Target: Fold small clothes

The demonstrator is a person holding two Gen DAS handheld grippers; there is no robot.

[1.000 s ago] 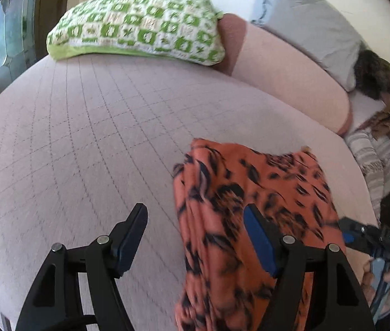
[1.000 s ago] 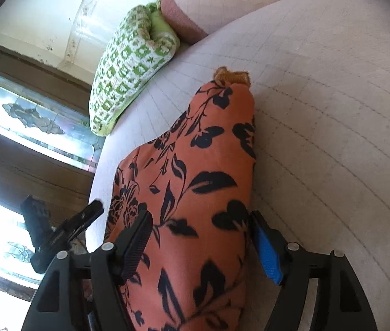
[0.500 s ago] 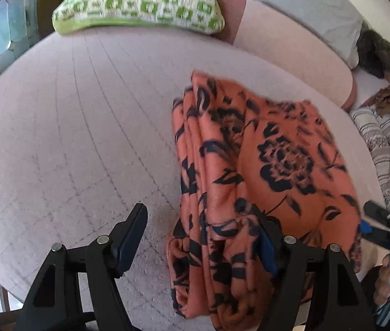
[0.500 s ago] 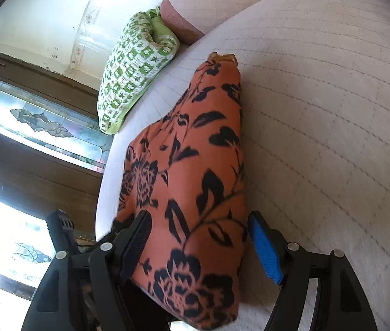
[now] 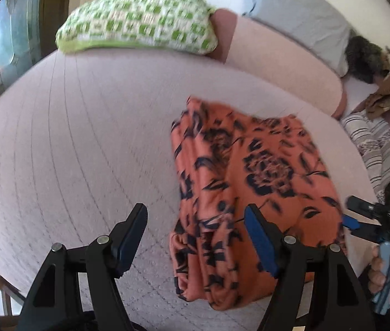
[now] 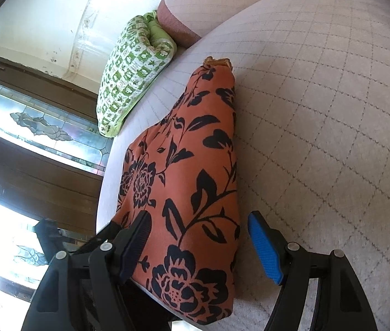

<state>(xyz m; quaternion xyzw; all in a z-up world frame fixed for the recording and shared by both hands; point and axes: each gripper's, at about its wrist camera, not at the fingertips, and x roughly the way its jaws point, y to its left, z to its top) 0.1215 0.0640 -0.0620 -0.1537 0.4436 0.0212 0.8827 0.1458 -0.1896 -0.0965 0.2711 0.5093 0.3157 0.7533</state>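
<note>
An orange garment with black flowers (image 5: 252, 190) lies folded in a stack on the quilted pale pink bed (image 5: 84, 143). My left gripper (image 5: 196, 233) is open just above the garment's near left edge, holding nothing. In the right wrist view the same garment (image 6: 192, 182) stretches away from me at the bed's edge. My right gripper (image 6: 200, 244) is open with the garment's near end between its fingers, not clamped. The right gripper also shows in the left wrist view (image 5: 371, 220), beside the garment's right edge.
A green and white checked pillow (image 5: 139, 22) lies at the head of the bed beside a pink bolster (image 5: 277, 63) and a grey pillow (image 5: 299, 16). Striped cloth (image 5: 379, 149) and brown clothes (image 5: 388, 93) lie right of the bed. A stained-glass window (image 6: 37, 127) is behind.
The garment has been laid down folded on the bed. My left gripper has drawn back and up from it; the right gripper stays open over its near end.
</note>
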